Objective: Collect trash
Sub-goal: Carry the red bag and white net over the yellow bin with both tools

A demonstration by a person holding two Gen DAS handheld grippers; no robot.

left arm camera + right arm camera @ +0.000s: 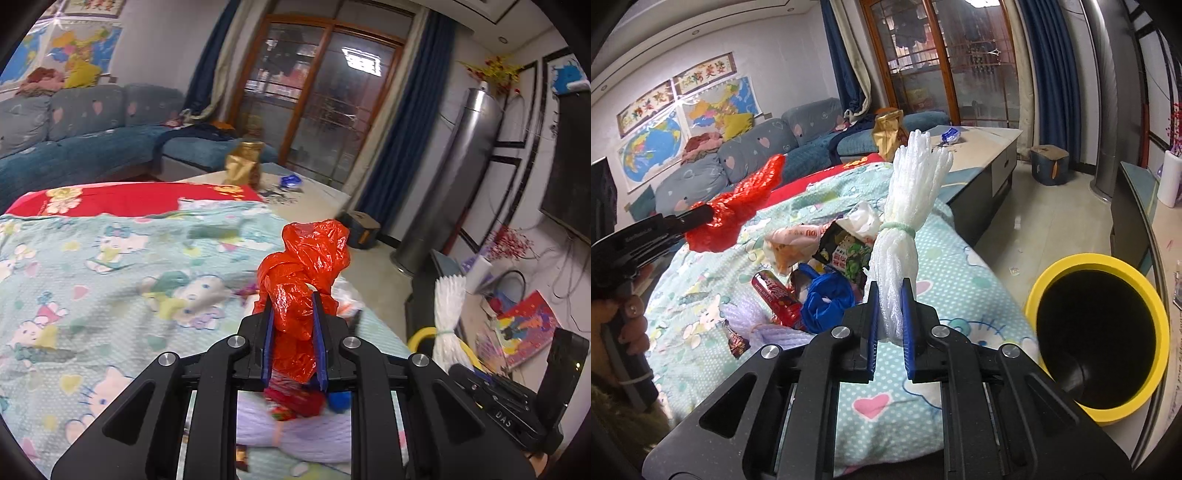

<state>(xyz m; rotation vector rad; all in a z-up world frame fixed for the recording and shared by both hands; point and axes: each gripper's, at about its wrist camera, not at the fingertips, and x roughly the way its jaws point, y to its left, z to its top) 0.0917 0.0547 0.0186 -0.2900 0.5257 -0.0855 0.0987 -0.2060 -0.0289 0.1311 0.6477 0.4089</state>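
Observation:
My left gripper (293, 310) is shut on a crumpled red plastic bag (306, 258) and holds it above the patterned blanket (92, 266); the bag also shows in the right wrist view (738, 206). My right gripper (889, 295) is shut on a white foam net bundle (908, 206) tied with a green band, held upright above the blanket; it also shows in the left wrist view (448, 314). A pile of trash lies on the blanket: a blue plastic bag (827, 299), a red wrapper (775, 295), snack packets (846, 251), a lilac foam net (768, 328).
A yellow-rimmed black bin (1100, 332) stands at the right beside the blanket. A gold bag (886, 133) and a blue wrapper (951, 134) sit on the table (990, 147) behind. A sofa (757, 147) lies at the far left, a stool (1049, 162) on the floor.

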